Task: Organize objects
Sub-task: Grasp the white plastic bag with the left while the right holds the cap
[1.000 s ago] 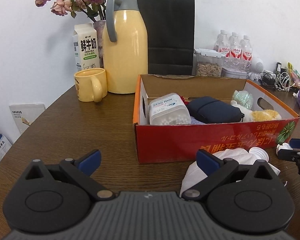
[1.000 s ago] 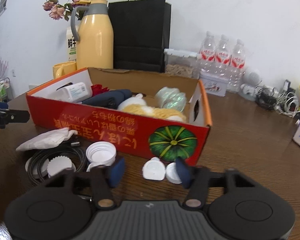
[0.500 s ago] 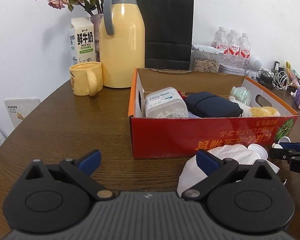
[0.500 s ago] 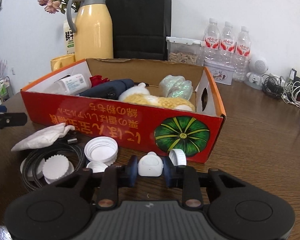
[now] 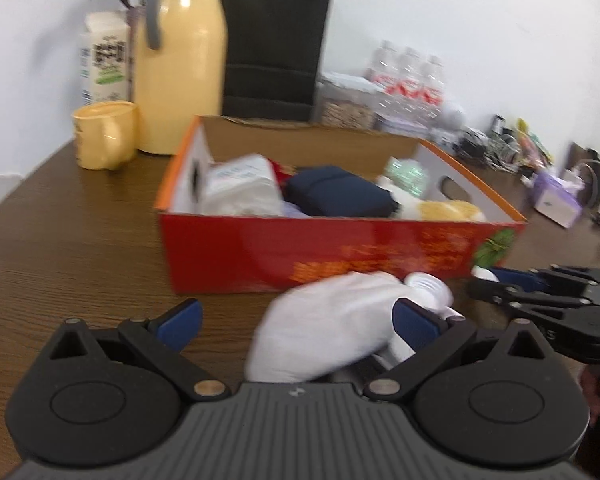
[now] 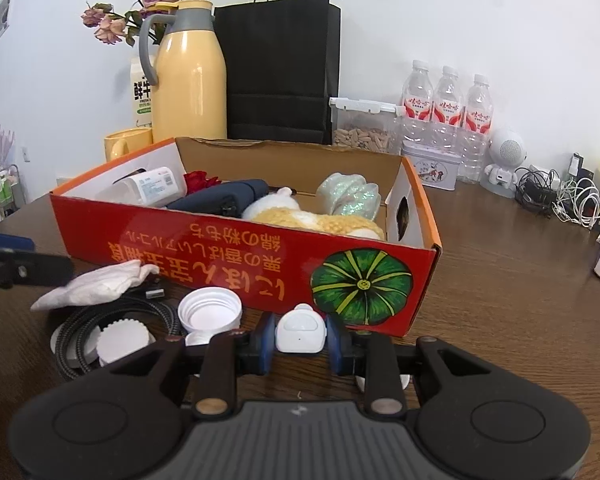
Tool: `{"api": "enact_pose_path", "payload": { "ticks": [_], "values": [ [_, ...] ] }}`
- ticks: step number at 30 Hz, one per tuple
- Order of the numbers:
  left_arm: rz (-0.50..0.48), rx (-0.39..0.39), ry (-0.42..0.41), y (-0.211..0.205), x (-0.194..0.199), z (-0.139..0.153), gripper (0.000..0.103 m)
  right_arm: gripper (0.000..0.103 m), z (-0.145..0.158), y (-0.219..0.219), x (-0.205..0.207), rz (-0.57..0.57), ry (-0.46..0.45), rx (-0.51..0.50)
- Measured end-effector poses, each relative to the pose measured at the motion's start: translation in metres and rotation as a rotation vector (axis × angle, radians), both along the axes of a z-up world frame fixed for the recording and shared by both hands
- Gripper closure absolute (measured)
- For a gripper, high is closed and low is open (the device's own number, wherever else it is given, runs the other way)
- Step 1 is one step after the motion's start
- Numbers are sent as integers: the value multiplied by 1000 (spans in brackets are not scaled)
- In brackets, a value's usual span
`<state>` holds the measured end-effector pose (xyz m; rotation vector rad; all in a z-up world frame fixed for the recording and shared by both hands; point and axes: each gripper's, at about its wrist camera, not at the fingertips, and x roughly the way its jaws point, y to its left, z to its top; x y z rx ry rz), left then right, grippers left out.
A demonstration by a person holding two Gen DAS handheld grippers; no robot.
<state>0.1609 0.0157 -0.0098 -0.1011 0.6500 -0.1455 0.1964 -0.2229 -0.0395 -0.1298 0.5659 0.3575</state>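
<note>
A red cardboard box (image 6: pixel 220 256) holds a plush toy, a dark pouch and a white container. In front of it, my right gripper (image 6: pixel 300 340) is shut on a small white rounded device (image 6: pixel 301 329), held just off the table. My left gripper (image 5: pixel 296 320) stands open, its blue fingertips (image 5: pixel 414 320) on either side of a crumpled white cloth (image 5: pixel 328 320) without pressing on it. In the left wrist view, which is blurred, the right gripper (image 5: pixel 512 280) shows at the right. The left gripper (image 6: pixel 16 264) shows at the left edge of the right wrist view, beside the cloth (image 6: pixel 96 286).
White bottle caps (image 6: pixel 210 310) and a coiled dark cable (image 6: pixel 76 332) lie on the wooden table (image 6: pixel 500 300) by the cloth. Behind the box stand a yellow jug (image 6: pixel 190 76), a mug (image 5: pixel 104 136), a black bag (image 6: pixel 280 68), water bottles (image 6: pixel 446 108) and chargers (image 6: pixel 560 196).
My right gripper has closed on the white device, which now sits between its pads. The left wrist view has swung right and downward, bringing the white cloth between the open fingers.
</note>
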Motion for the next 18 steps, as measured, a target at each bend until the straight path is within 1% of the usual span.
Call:
{"api": "enact_pose_path", "payload": {
  "ticks": [3, 6, 9, 15, 18],
  "values": [
    [-30, -22, 20, -7, 4, -1, 0, 77, 1, 0, -1, 3, -4, 5],
    [-48, -6, 40, -14, 11, -4, 0, 77, 2, -1, -2, 3, -8, 12],
    [-39, 1, 69, -16, 20, -11, 0, 77, 2, -1, -2, 6, -10, 17],
    [-17, -56, 117, -7, 31, -21, 0, 77, 3, -1, -3, 12, -14, 24],
    [-17, -41, 103, -8, 30, -22, 0, 77, 3, 0, -4, 16, -16, 23]
  ]
}}
